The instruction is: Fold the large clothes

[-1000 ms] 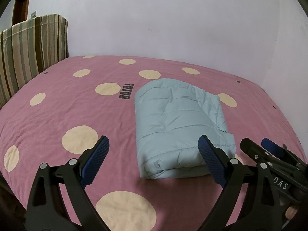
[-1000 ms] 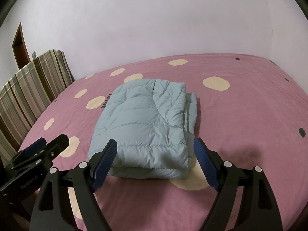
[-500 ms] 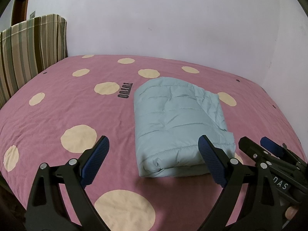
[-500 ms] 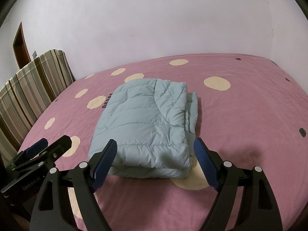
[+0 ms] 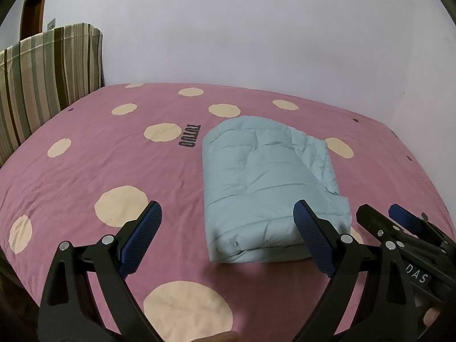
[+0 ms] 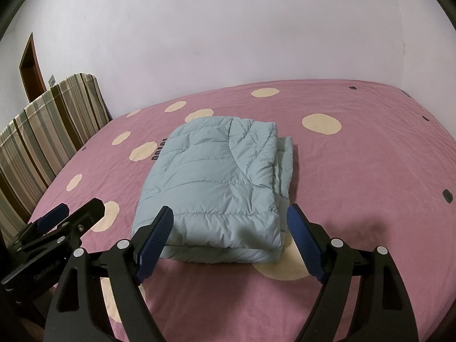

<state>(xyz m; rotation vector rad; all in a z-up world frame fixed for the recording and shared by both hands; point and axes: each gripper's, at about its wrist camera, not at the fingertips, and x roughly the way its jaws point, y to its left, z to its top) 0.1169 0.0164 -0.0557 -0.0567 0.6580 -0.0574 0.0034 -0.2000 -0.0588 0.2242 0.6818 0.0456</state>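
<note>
A light blue quilted jacket (image 5: 265, 182) lies folded into a compact rectangle on the pink bed; it also shows in the right wrist view (image 6: 216, 182). My left gripper (image 5: 228, 228) is open and empty, held above the bed's near edge, just left of the jacket's near end. My right gripper (image 6: 229, 229) is open and empty, hovering over the jacket's near edge without touching it. Each gripper shows at the edge of the other's view: the right one (image 5: 399, 228) and the left one (image 6: 68, 216).
The pink sheet with cream dots (image 5: 114, 156) covers the whole bed. A striped headboard cushion (image 5: 42, 79) stands at the left. White walls close the far side and right. A brown door frame (image 6: 30, 68) is at the far left.
Both grippers have drifted slightly back from the jacket. The jacket has not moved.
</note>
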